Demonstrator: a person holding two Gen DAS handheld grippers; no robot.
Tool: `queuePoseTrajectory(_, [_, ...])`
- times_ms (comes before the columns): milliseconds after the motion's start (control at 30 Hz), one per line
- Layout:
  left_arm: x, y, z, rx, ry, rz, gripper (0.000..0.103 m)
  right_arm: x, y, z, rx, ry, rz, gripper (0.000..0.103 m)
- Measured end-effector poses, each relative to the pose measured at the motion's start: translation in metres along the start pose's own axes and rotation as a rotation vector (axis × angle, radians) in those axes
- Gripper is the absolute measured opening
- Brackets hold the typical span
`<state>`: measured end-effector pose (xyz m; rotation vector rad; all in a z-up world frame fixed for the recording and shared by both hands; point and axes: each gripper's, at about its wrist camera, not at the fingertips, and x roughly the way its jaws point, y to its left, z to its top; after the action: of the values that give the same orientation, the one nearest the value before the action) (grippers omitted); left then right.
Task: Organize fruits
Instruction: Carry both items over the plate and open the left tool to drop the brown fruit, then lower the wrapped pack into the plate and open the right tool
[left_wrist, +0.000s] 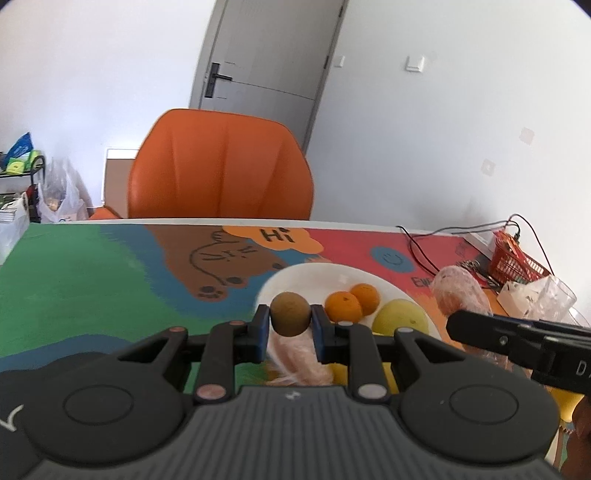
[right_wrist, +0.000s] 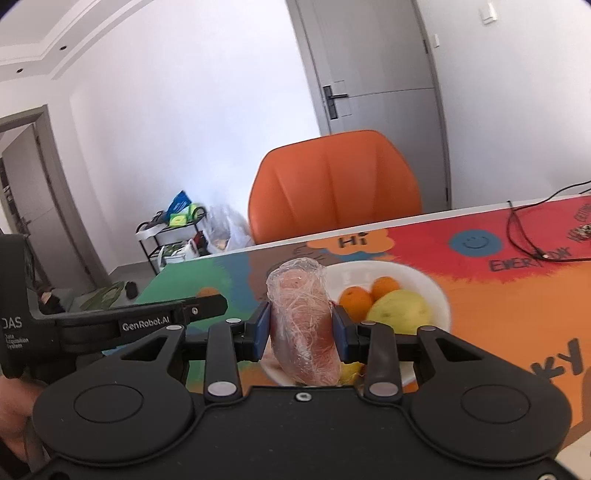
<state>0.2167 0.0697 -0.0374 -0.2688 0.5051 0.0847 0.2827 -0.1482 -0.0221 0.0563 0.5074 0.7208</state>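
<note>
My left gripper (left_wrist: 290, 318) is shut on a brown kiwi (left_wrist: 290, 314), held just above the near rim of a white plate (left_wrist: 314, 277). On the plate lie two oranges (left_wrist: 343, 306) and a yellow-green fruit (left_wrist: 400, 317). A film-wrapped pinkish fruit (left_wrist: 299, 363) shows below the kiwi. My right gripper (right_wrist: 301, 328) is shut on a pinkish fruit wrapped in clear film (right_wrist: 303, 317), held upright over the plate's (right_wrist: 417, 277) left edge. One of the right gripper's fingers (left_wrist: 476, 330) enters the left wrist view at the right.
An orange chair (left_wrist: 221, 166) stands behind the table's far edge. A red basket (left_wrist: 513, 258), black cables (left_wrist: 417, 247) and clear plastic wrapping (left_wrist: 546, 299) sit at the right end. The colourful mat (left_wrist: 92, 277) covers the table left of the plate.
</note>
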Motion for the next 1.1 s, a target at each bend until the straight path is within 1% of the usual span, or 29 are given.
queuePoseTrajectory(167, [0.023,-0.012,0.003,0.018,0.034,-0.005,0.022,0.001,-0.013,0.002,0.016,-0.01,-0.021,0.033])
queuePoseTrajectory(367, [0.039,-0.023,0.007,0.024,0.052,-0.003,0.023,0.001,-0.029,0.002,0.044,-0.026,-0.04,0.033])
queuePoseTrajectory(400, [0.04,-0.023,0.006,0.019,0.053,0.001,0.023,0.001,-0.031,0.002,0.049,-0.027,-0.043,0.033])
queuePoseTrajectory(433, [0.041,-0.022,0.006,0.014,0.055,0.001,0.027,0.001,-0.033,0.003,0.053,-0.029,-0.045,0.033])
queuePoseTrajectory(533, [0.043,-0.02,0.007,-0.001,0.069,0.002,0.027,0.002,-0.038,0.005,0.061,-0.032,-0.051,0.033])
queuePoseTrajectory(733, [0.031,-0.008,0.009,-0.015,0.046,0.041,0.029,0.007,-0.04,0.008,0.061,-0.041,-0.038,0.033])
queuePoseTrajectory(900, [0.016,0.01,0.01,-0.042,0.03,0.078,0.03,0.014,-0.045,0.011,0.081,-0.044,-0.028,0.033])
queuePoseTrajectory(1100, [0.003,0.031,0.008,-0.081,0.022,0.111,0.031,0.026,-0.036,0.016,0.067,-0.039,-0.012,0.033])
